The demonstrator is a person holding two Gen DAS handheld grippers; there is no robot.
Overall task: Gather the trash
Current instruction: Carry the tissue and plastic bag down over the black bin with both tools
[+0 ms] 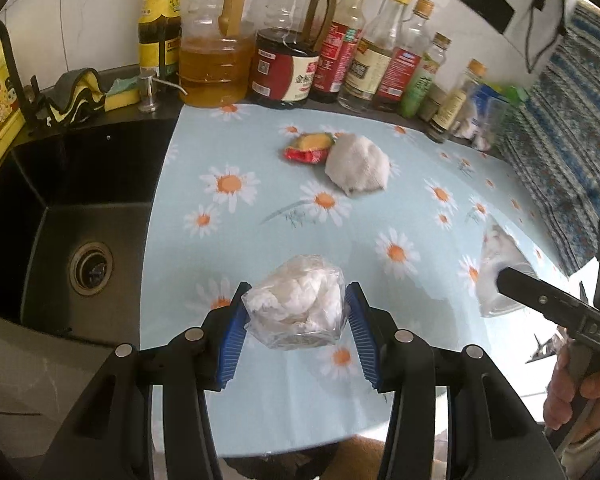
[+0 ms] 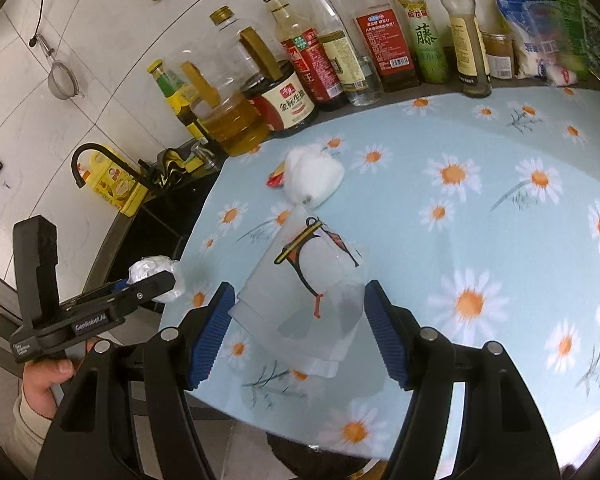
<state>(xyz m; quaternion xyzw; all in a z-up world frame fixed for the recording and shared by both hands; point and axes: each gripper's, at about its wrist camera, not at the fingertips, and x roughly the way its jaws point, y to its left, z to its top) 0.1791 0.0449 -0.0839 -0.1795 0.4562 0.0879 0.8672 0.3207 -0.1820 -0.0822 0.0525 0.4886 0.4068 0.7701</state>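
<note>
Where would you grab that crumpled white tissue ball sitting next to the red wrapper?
Probably across the tissue ball's rounded middle, coming down from above. It is a soft lump lying loose on the daisy tablecloth, so it squeezes anywhere. The red wrapper touches its sink-facing side, so place the gripper fingers on the free front and back sides.

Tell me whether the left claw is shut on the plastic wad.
Shut on it: the left claw has both blue pads pressed against the plastic wad, lifted off the tablecloth.
</note>
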